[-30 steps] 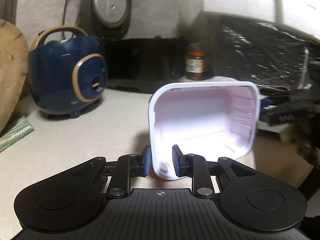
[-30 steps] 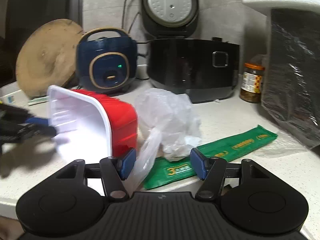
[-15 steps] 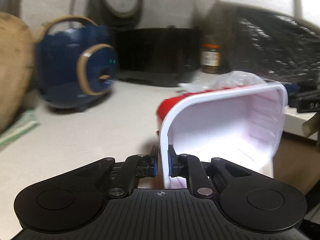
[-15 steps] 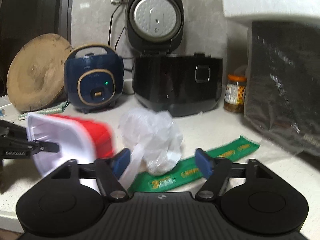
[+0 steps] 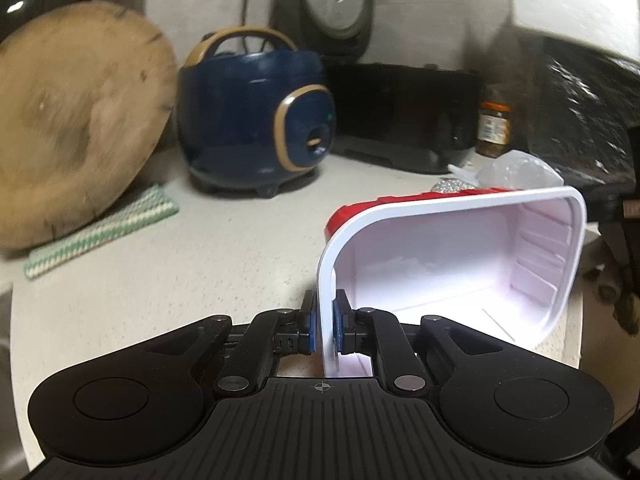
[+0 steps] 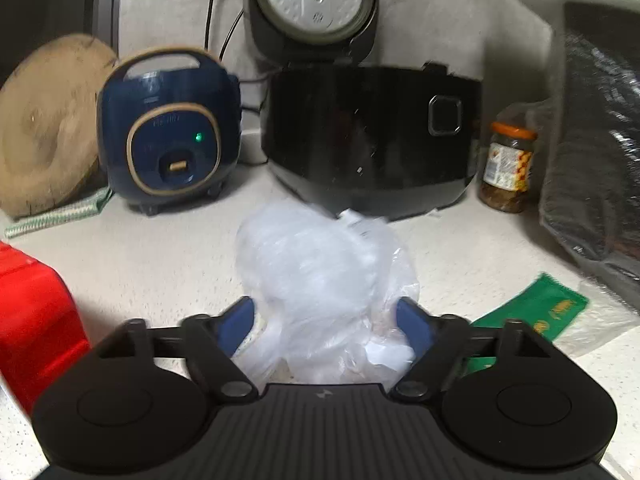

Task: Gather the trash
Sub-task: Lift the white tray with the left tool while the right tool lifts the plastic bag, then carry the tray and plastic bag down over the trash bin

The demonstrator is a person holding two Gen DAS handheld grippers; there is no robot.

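My left gripper (image 5: 323, 327) is shut on the left rim of a red tub with a white inside (image 5: 452, 264), held on its side with the mouth toward me. The tub's red wall shows at the left edge of the right wrist view (image 6: 32, 312). My right gripper (image 6: 326, 324) is open, its blue pads on either side of a crumpled clear plastic bag (image 6: 320, 276) on the counter; I cannot tell whether they touch it. A green wrapper (image 6: 532, 312) lies to the right of the bag.
At the back stand a navy rice cooker (image 6: 168, 140), a black cooker with its lid up (image 6: 372, 136), a jar (image 6: 508, 168) and a black foil bag (image 6: 600, 184). A round wooden board (image 5: 76, 120) leans at the left over a striped cloth (image 5: 100, 232).
My left gripper closed on the tub's rim and carried it to the left. My right gripper moved forward and right, so the plastic bag now sits between its open pads.
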